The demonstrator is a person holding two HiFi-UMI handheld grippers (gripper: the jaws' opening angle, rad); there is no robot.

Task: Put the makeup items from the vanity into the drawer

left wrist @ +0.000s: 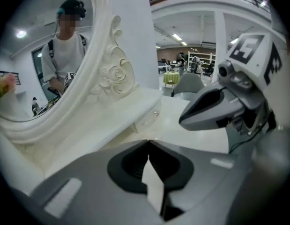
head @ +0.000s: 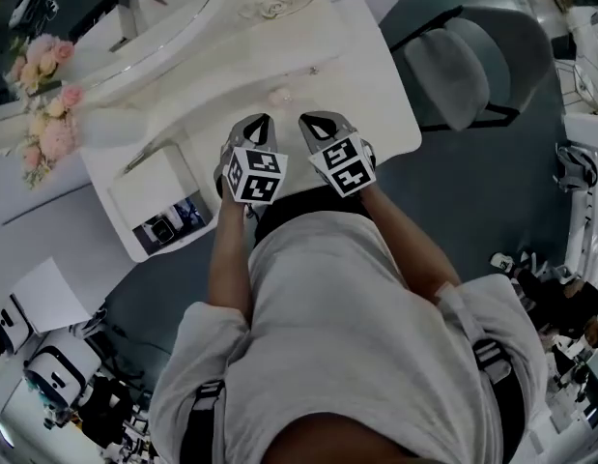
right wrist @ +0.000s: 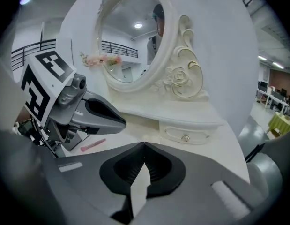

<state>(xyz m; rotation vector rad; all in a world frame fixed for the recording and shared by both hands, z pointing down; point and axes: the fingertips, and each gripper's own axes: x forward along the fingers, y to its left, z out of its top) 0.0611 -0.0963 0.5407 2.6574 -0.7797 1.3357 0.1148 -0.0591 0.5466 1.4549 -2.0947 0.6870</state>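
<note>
Over the front of the white vanity [head: 376, 95], my left gripper [head: 263, 120] and right gripper [head: 306, 119] hover side by side. Both are shut with nothing between the jaws, as their own views show for the left gripper [left wrist: 148, 142] and right gripper [right wrist: 144, 144]. A pink makeup stick [right wrist: 93, 145] lies on the tabletop beyond the left gripper [right wrist: 121, 121]. A small pale round item [head: 279, 96] sits on the top just ahead of the jaws. The open drawer [head: 149, 187] sticks out at the vanity's left, with dark makeup items [head: 169, 228] in its near end.
An oval mirror [right wrist: 135, 36] with a carved frame stands at the back, over a small closed drawer with a knob [right wrist: 185, 137]. Pink flowers [head: 47, 95] stand at the far left. A grey chair [head: 453, 71] is to the right of the vanity.
</note>
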